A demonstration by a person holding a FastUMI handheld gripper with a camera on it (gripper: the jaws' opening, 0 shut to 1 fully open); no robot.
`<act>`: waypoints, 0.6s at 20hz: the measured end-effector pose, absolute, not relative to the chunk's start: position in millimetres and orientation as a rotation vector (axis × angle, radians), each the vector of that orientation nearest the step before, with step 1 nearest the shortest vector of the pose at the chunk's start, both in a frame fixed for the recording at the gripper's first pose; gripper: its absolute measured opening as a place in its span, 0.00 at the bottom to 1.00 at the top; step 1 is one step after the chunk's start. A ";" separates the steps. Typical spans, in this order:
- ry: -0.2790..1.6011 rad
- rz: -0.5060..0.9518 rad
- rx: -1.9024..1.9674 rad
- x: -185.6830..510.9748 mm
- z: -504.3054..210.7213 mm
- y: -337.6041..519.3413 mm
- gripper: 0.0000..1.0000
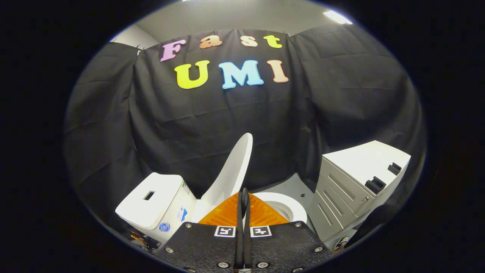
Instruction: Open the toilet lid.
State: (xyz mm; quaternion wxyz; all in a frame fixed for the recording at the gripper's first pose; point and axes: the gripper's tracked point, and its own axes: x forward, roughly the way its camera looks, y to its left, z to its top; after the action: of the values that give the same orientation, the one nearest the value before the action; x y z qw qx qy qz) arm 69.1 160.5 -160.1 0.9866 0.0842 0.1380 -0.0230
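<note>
White toilet lid (234, 170) stands raised over the bowl (288, 206); claw (244, 197) closed, empty.

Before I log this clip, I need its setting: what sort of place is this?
Probably a mock bathroom in a cloth-walled booth, not a real one. A toilet with its lid raised and a tank stands beside a white drawer cabinet. The gripper is shut, empty.

The toilet lid (233, 172) stands raised, tank (153, 203) to its left, bowl (282, 206) to its right; the drawer cabinet (350, 187) sits farther right.
</note>
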 end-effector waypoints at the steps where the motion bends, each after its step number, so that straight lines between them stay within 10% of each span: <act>1: 0.271 -0.042 0.158 69.2 -156.6 165.9 0.00; 12: 0.192 0.024 0.074 69.0 -119.2 227.5 0.00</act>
State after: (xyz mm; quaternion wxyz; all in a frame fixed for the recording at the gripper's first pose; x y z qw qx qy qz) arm 69.0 227.5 -119.2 0.9947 0.0370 0.0956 0.0122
